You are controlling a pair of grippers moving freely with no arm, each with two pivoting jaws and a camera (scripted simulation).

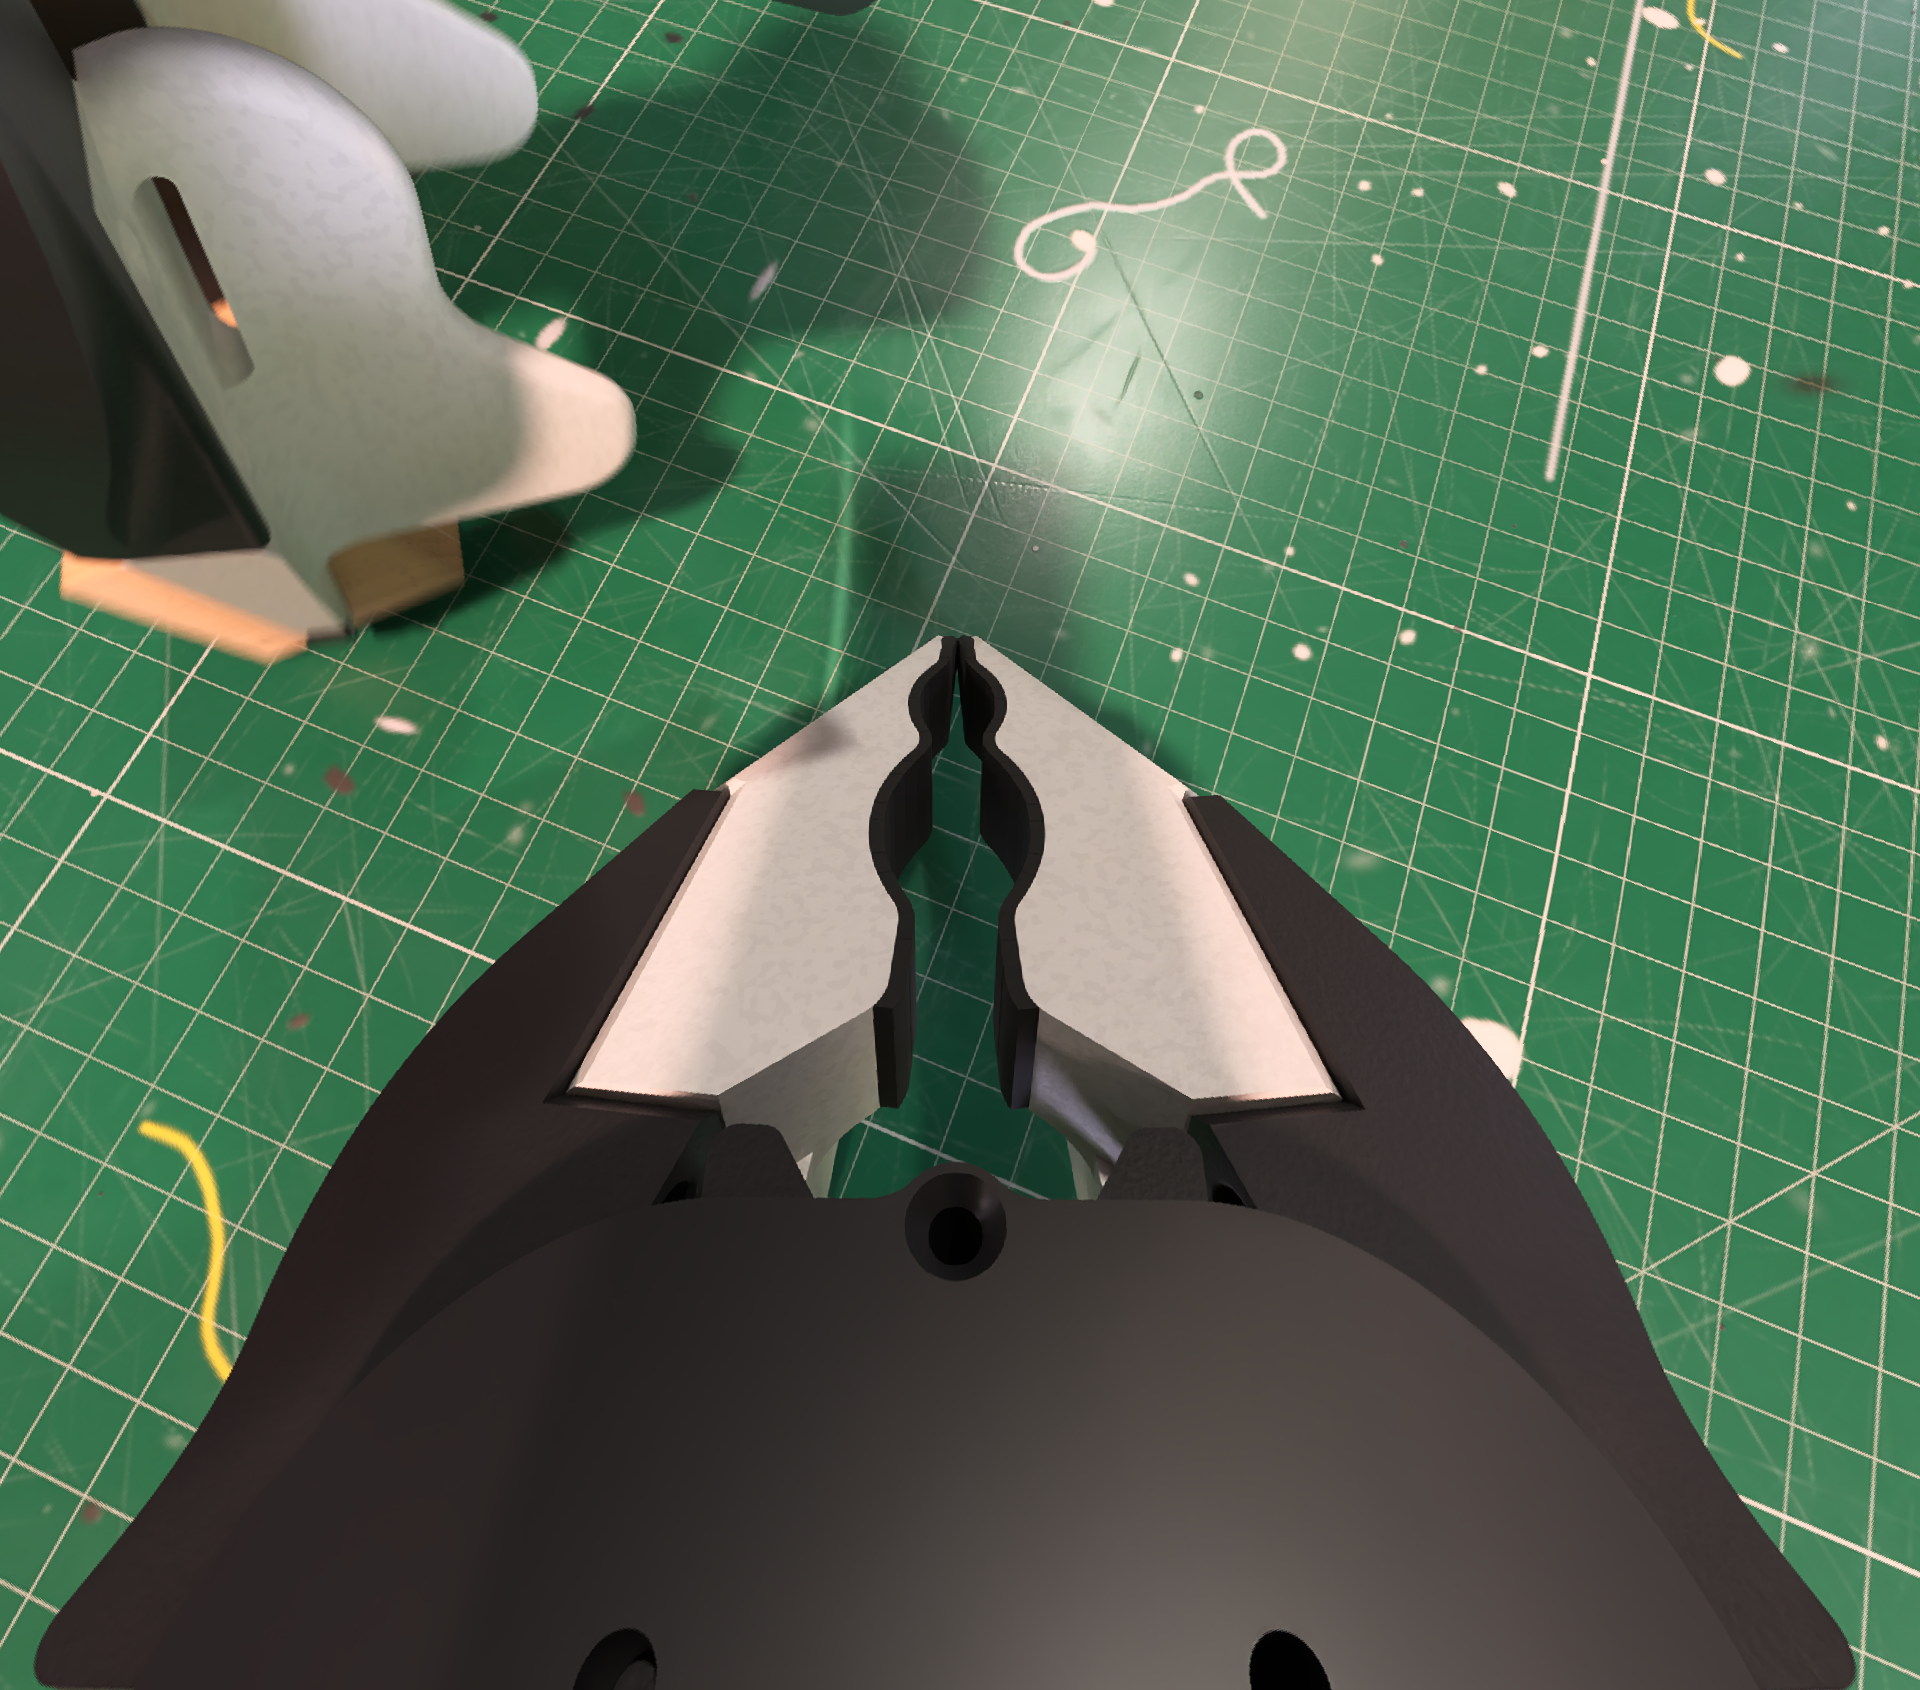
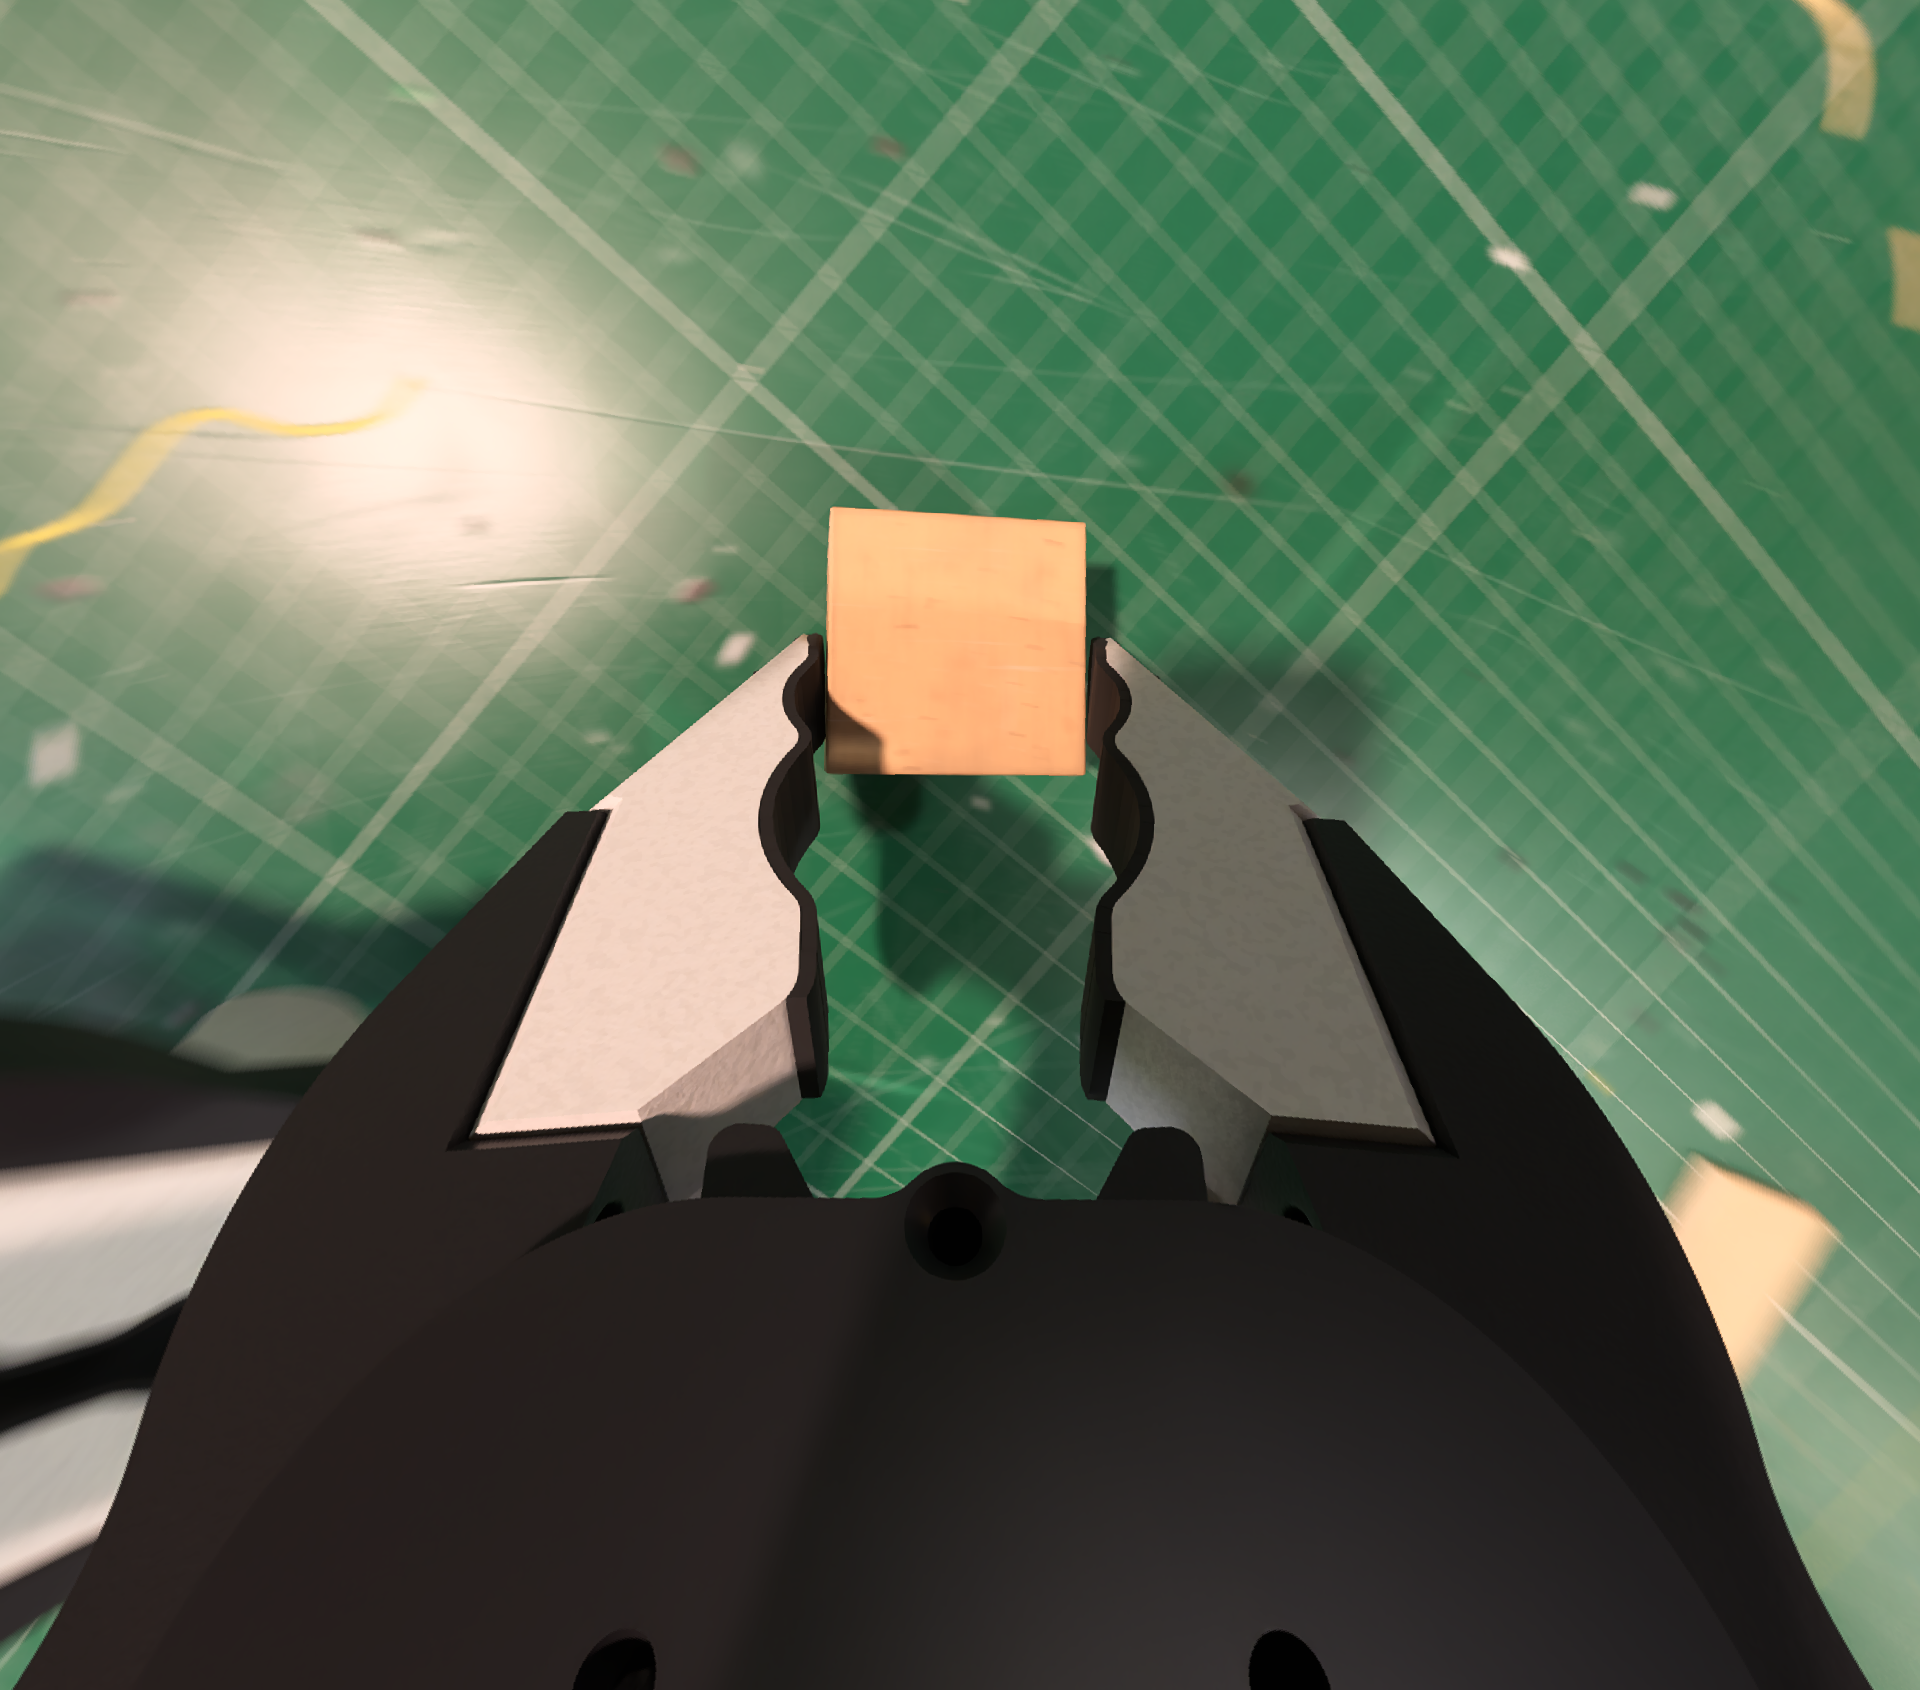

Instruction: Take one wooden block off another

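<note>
The wooden block sits between the tips of your right gripper. The pale fingers are narrowed onto its two side faces and catch only its near half. Its far half sticks out past the tips. From the dark shadow under it and the soft blur of the green cutting mat on the desk, you seem to have it in the air, clear of anything below.

Because the grip is shallow and right at the tips, move evenly and without twisting, or the block could pivot or slip out forward. Carry it well to the side before you lower it. Set it flat on bare mat, and only then spread the fingers.

A blurred tan shape lies at the lower right of the right wrist view. It may be the other block, though it is too soft to be sure, so steer away from it.

Your left gripper hangs nearby over the mat. Its fingers are pinched together with nothing between them, and it needs only to stay out of the way.

You have no brand, label or legible writing to read. The mat carries only its white grid, scratches, pale paint specks and loose yellow and white squiggles.
</note>
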